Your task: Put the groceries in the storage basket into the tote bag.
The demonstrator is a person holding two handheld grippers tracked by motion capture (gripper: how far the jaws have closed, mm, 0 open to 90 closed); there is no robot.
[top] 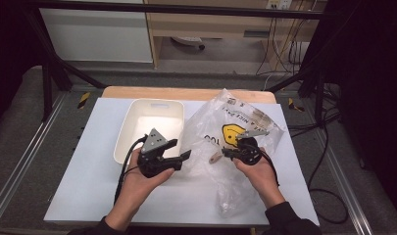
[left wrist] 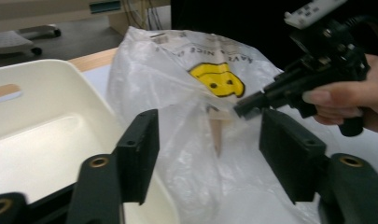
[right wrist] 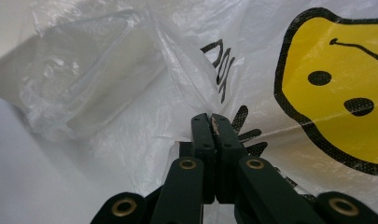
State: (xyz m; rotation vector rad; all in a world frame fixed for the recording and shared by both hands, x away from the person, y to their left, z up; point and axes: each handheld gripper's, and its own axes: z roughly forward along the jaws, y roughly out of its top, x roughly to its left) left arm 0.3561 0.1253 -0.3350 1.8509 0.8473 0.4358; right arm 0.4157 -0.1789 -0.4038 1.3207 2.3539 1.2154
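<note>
Seen from above: a white table [top: 88, 186] with 2 hands reaching in from the bottom edge, each holding a black two-jaw gripper.

At left centre, a cream plastic bin [top: 132, 117], rectangular, standing on the table surface, with nothing visible inside.

Just in front of the bin's near right corner, the left gripper [top: 182, 150], held in the left hand [top: 137, 183] and pointing right toward the bag. Jaws apart with a clear gap between them, gripping nothing; in the left gripper view, the 2 black pads [left wrist: 140, 149] framing the bag from a short way off without touching it.

Right of the bin, a clear plastic bag [top: 210, 122], crumpled and partly lifted, printed with a yellow smiley face [top: 230, 134] and black lettering. Inside the bag, a small pale wooden piece [top: 215, 157], hanging point down near the pinched fold in the left gripper view [left wrist: 216, 133].

At right centre, the right gripper [top: 225, 152], held in the right hand [top: 260, 174] and pointing left. Jaws pressed fully together on a fold of the bag's film, with the plastic caught between the 2 pads in the right gripper view [right wrist: 210, 135] and the smiley face just to the right.
</note>
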